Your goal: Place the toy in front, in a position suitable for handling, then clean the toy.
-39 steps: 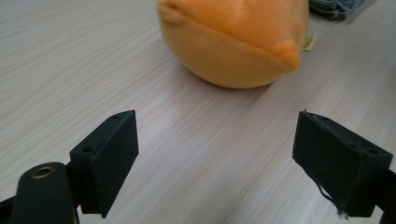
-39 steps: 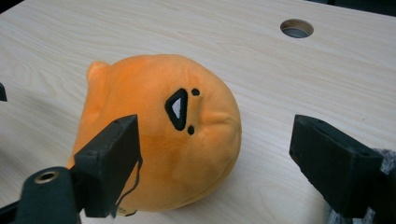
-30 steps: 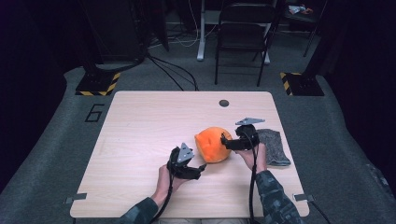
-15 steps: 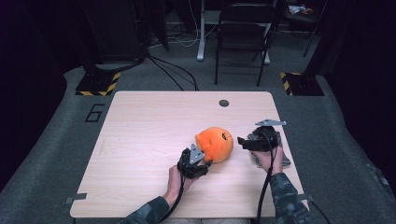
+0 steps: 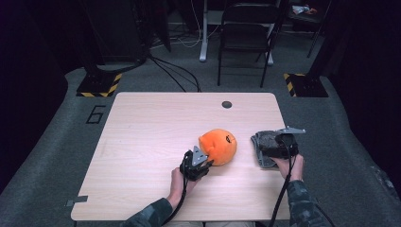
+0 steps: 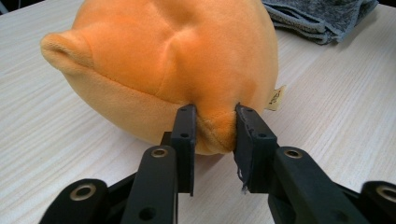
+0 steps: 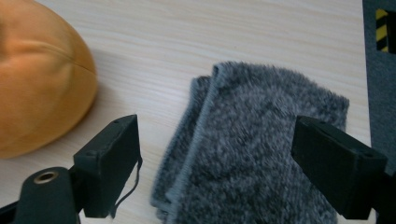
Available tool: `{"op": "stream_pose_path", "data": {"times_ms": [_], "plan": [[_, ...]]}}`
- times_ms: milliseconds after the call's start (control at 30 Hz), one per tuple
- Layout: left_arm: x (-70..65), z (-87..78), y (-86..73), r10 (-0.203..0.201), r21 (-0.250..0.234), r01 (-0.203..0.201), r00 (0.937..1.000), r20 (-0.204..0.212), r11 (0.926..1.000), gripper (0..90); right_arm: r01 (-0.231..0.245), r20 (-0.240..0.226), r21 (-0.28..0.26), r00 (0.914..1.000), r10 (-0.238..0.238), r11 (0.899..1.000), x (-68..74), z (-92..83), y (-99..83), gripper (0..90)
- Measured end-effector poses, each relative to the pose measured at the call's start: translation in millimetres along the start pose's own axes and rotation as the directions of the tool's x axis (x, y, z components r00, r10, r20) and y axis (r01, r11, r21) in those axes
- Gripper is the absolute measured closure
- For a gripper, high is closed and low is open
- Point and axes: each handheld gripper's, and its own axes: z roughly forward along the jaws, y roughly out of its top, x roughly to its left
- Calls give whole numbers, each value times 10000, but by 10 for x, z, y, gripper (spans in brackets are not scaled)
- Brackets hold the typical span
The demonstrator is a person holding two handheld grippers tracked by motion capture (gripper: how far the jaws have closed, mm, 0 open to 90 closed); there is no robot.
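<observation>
Nearest the surface's front edge, two sleeved forearms come in from below, each hand carrying a pair of tongs with a cable trailing back. The left tongs point(image 5: 206, 162) sit just in front of the orange plush point(image 5: 218, 146), and their jaws have just been closing; the left gripper view shows both black pads pressed into a fold of plush point(image 6: 177, 70) at its lower edge, pinching a small ridge of fabric between them, so they are clamped on the toy. The plush rests on the pale wooden surface point(image 5: 151, 127), a little right of centre, a small tag sticking out at one side. To its right, near but not touching it, lies a folded grey cloth point(image 5: 263, 147) close to the surface's right edge. The right tongs point(image 5: 265, 141) hang over that cloth, their jaws standing wide apart; in the right gripper view the two jaws frame the cloth point(image 7: 261, 154) with nothing gripped between them, and the rounded flank of the plush point(image 7: 42, 79) shows at the left. Whether the jaw tips touch the cloth cannot be told. Farther back, a small dark round grommet point(image 5: 227, 104) sits in the surface near its far edge. Beyond the surface, on the grey floor, stands a black folding chair point(image 5: 246, 38), with cables running across the carpet and yellow-and-black striped bases at either side.
</observation>
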Motion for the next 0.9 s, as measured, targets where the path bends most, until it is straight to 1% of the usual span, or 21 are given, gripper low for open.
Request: {"op": "stream_pose_path", "data": {"times_ms": [67, 133, 233, 367, 400, 433, 500, 533, 567, 633, 667, 700, 733, 767, 833, 867, 900], "plan": [[6, 2, -3, -48, -11, 48, 10000, 33, 10000, 725, -85, 302, 260, 9995, 77, 9996, -28, 54, -28, 145], [13, -1, -5, -106, -27, 106, 9999, 45, 9999, 725, -186, 409, 390, 9990, 170, 9991, -54, 99, -48, 145], [23, -3, -13, -91, -30, 92, 9999, 114, 10000, 725, -278, 753, 709, 9969, 225, 9971, -83, 190, -64, 147], [44, -4, -21, -114, -54, 116, 9997, 219, 9999, 734, -244, 926, 1075, 9956, 144, 9939, -110, 332, -80, 173], [52, -6, -25, -94, -76, 95, 9997, 223, 9999, 737, -335, 953, 1182, 9952, 222, 9924, -119, 365, -88, 182], [57, -6, -28, -141, -62, 143, 9996, 263, 9999, 740, -572, 1022, 1350, 9938, 436, 9892, -117, 391, -98, 214], [69, -9, -34, -167, -89, 171, 9993, 337, 9998, 742, -509, 1014, 1593, 9942, 350, 9859, -143, 444, -117, 260], [76, -12, -37, -168, -47, 170, 9991, 380, 9998, 743, -582, 1033, 1663, 9938, 413, 9843, -149, 457, -123, 317], [82, -13, -39, -155, -46, 157, 9991, 393, 9999, 743, -576, 1042, 1860, 9938, 386, 9809, -164, 480, -135, 368], [89, -14, -43, -166, -16, 167, 9988, 463, 9999, 743, -765, 1066, 1987, 9927, 560, 9771, -181, 507, -161, 442], [93, -13, -45, -186, -69, 189, 9988, 443, 9998, 743, -874, 966, 1887, 9929, 701, 9781, -200, 516, -180, 472], [96, -12, -46, -208, -77, 212, 9986, 479, 9997, 743, -940, 976, 1839, 9922, 769, 9784, -204, 510, -188, 514], [101, -13, -47, -194, -73, 198, 9986, 499, 9998, 743, -803, 930, 1762, 9936, 646, 9811, -216, 509, -195, 559], [107, -16, -46, -175, -46, 178, 9985, 511, 9998, 743, -961, 946, 1734, 9922, 806, 9801, -203, 500, -202, 605], [109, -14, -46, -178, -63, 182, 9983, 556, 9998, 743, -868, 867, 1634, 9935, 733, 9827, -203, 494, -212, 682], [108, -13, -45, -195, -69, 200, 9982, 565, 9998, 743, -1016, 881, 1666, 9922, 878, 9808, -189, 486, -211, 709], [107, -11, -44, -233, -94, 239, 9979, 609, 9997, 743, -958, 879, 1616, 9927, 824, 9822, -191, 486, -213, 731]]}}
